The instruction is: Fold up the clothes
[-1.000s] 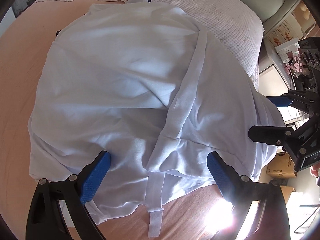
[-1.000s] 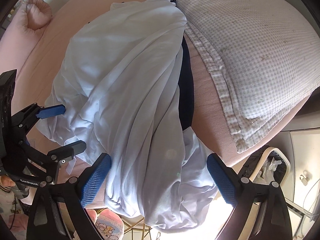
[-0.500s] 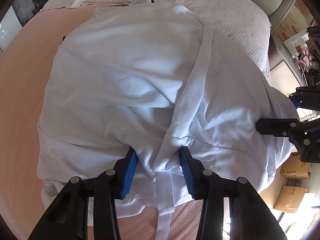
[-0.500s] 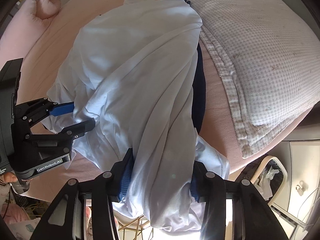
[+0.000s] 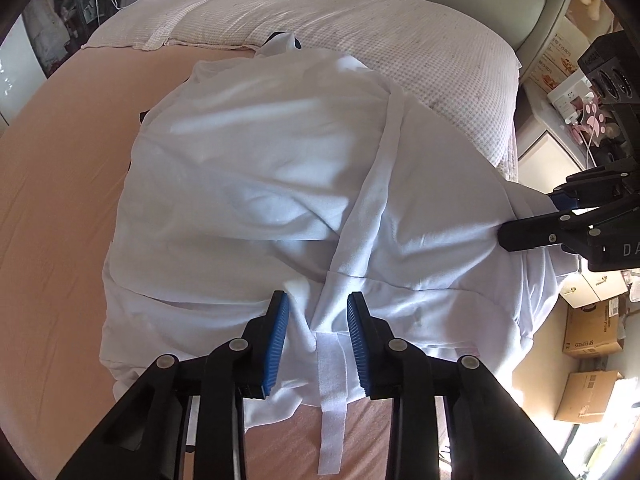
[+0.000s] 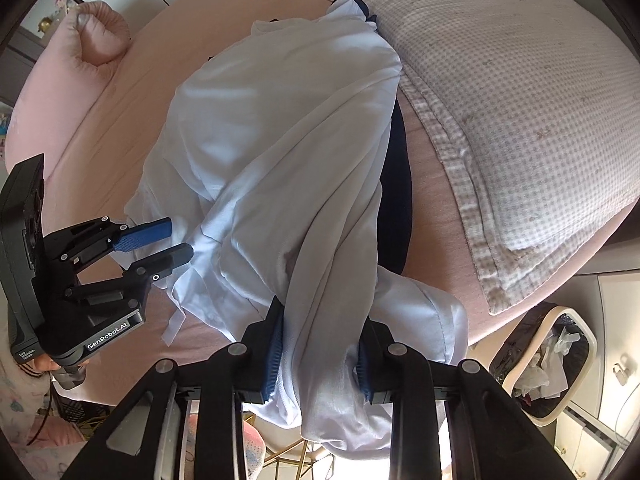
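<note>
A white garment [image 5: 280, 168] lies crumpled on the peach bed sheet [image 5: 60, 200], with a dark navy piece [image 6: 396, 184] under its right side. My left gripper [image 5: 316, 340] is closing on the garment's near hem, and bunched cloth fills the gap between its blue pads. A white strip [image 5: 332, 392] hangs down from there. My right gripper [image 6: 320, 352] is closing on a thick fold at the garment's right edge, pads pressed into the cloth. Each gripper shows in the other's view: the right gripper [image 5: 532, 216] at the far right, the left gripper [image 6: 172, 240] at the left.
A checked quilt [image 5: 400, 32] covers the bed's far side, close to the garment. A pink pillow [image 6: 72, 60] sits at the far left. Cardboard boxes [image 5: 592, 332] stand beside the bed, and a lined bin [image 6: 548, 368] stands below the bed's edge.
Both grippers stood wide open over the garment's near edge; their jaws have since come together on the cloth. Both have risen a little, drawing the fabric up into bunches.
</note>
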Tool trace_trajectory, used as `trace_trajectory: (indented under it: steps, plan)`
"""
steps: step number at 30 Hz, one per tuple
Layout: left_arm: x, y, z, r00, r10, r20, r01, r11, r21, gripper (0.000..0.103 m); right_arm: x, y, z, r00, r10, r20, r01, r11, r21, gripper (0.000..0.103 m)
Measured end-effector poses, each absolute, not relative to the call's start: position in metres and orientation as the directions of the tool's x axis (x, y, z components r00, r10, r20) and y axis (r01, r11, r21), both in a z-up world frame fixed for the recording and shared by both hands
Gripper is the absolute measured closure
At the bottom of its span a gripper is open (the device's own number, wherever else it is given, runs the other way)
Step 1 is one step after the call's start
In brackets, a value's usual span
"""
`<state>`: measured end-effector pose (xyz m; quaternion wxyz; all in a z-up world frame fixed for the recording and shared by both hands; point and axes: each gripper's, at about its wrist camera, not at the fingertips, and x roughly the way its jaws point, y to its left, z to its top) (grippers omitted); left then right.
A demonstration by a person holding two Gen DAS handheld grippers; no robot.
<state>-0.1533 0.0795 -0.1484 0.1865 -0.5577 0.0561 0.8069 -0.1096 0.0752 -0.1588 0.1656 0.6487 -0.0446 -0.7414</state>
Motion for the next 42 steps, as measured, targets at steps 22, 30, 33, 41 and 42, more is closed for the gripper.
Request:
trace_trajectory:
  steps: [22, 30, 33, 41, 42]
  plan:
    - [-0.132, 0.139, -0.158, -0.118, 0.506, -0.854, -0.377, -0.819, -0.433, 0.035, -0.112, 0.046, -0.149, -0.075, -0.357, -0.931, 0.253, -0.91, 0.329, 0.074]
    - [-0.128, 0.17, -0.176, -0.131, 0.512, -0.849, -0.401, -0.811, -0.427, 0.059, -0.113, 0.051, -0.147, -0.072, -0.341, -0.937, 0.241, -0.918, 0.315, 0.074]
    - [-0.138, 0.169, -0.192, -0.073, 0.494, -0.866, -0.341, -0.829, -0.444, 0.08, -0.114, 0.058, -0.149, -0.072, -0.328, -0.942, 0.223, -0.926, 0.305, 0.074]
    - [-0.148, 0.161, -0.193, -0.076, 0.484, -0.872, -0.312, -0.842, -0.44, 0.088, -0.113, 0.071, -0.141, -0.091, -0.269, -0.959, 0.185, -0.951, 0.249, 0.074]
    - [-0.149, 0.162, -0.192, -0.08, 0.476, -0.876, -0.317, -0.845, -0.431, 0.088, -0.113, 0.073, -0.137, -0.093, -0.262, -0.96, 0.176, -0.954, 0.244, 0.074]
